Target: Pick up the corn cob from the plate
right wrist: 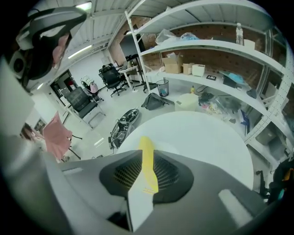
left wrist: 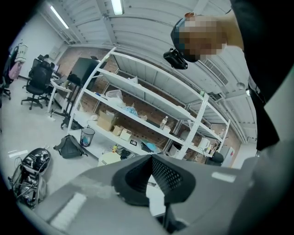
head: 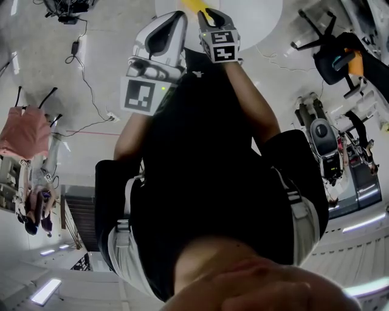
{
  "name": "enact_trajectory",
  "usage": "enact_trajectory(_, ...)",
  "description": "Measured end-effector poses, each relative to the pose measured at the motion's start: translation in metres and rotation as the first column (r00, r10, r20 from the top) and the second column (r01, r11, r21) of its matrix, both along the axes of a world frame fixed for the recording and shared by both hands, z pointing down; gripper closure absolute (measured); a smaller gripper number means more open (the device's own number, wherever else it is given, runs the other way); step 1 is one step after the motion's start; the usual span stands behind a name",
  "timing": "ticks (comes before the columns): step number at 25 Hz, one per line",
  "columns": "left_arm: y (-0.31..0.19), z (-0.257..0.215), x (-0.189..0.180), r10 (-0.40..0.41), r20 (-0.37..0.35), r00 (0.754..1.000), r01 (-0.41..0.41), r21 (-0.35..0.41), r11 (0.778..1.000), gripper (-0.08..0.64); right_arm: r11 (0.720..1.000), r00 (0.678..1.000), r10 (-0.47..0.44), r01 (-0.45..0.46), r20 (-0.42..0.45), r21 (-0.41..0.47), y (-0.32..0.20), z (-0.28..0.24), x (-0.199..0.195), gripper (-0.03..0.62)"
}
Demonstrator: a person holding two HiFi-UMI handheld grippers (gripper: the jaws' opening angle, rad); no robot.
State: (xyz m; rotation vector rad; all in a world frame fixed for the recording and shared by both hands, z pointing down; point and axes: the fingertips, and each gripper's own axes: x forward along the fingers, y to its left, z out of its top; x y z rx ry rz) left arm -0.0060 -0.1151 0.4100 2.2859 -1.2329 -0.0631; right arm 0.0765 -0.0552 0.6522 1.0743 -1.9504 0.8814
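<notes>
Right gripper (right wrist: 147, 167) tipped down over the white round table (right wrist: 202, 137), jaws spread to a narrow slit with the yellow corn cob (right wrist: 146, 146) lined up in the gap, probably ready to pinch; left gripper (left wrist: 151, 158) held aside, jaws pressed together, empty; plate not distinguishable

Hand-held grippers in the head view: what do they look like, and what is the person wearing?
The left hand-held gripper and right hand-held gripper each have a smooth light-grey shell, black meshed pads and a cube of black-and-white square markers. The person wears a black short-sleeved top with pale straps at the sides.
</notes>
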Motion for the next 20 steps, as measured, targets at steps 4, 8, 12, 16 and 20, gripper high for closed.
enact_trajectory(4,-0.005,0.004,-0.001,-0.004,0.0,1.0,0.004,-0.012,1.0,0.558,0.999,0.999,-0.043,0.042,-0.017,-0.03,-0.003,0.004,-0.005,0.493)
enact_trajectory(8,-0.009,0.006,0.0,-0.002,0.0,1.0,0.002,-0.016,1.0,0.558,0.996,0.995,-0.086,0.085,-0.05,-0.035,-0.006,0.009,-0.005,0.479)
enact_trajectory(12,-0.012,0.01,-0.001,-0.003,-0.005,1.0,0.003,-0.026,1.0,0.558,0.989,0.986,-0.143,0.139,-0.082,-0.053,-0.008,0.018,-0.006,0.459)
enact_trajectory(16,-0.013,0.012,-0.001,-0.003,-0.004,1.0,0.003,-0.031,1.0,0.558,0.98,0.975,-0.194,0.187,-0.108,-0.073,-0.006,0.028,-0.007,0.448)
enact_trajectory(20,-0.012,0.015,-0.003,-0.004,0.0,1.0,0.004,-0.039,0.999,0.558,0.967,0.96,-0.249,0.24,-0.127,-0.084,-0.002,0.038,-0.009,0.437)
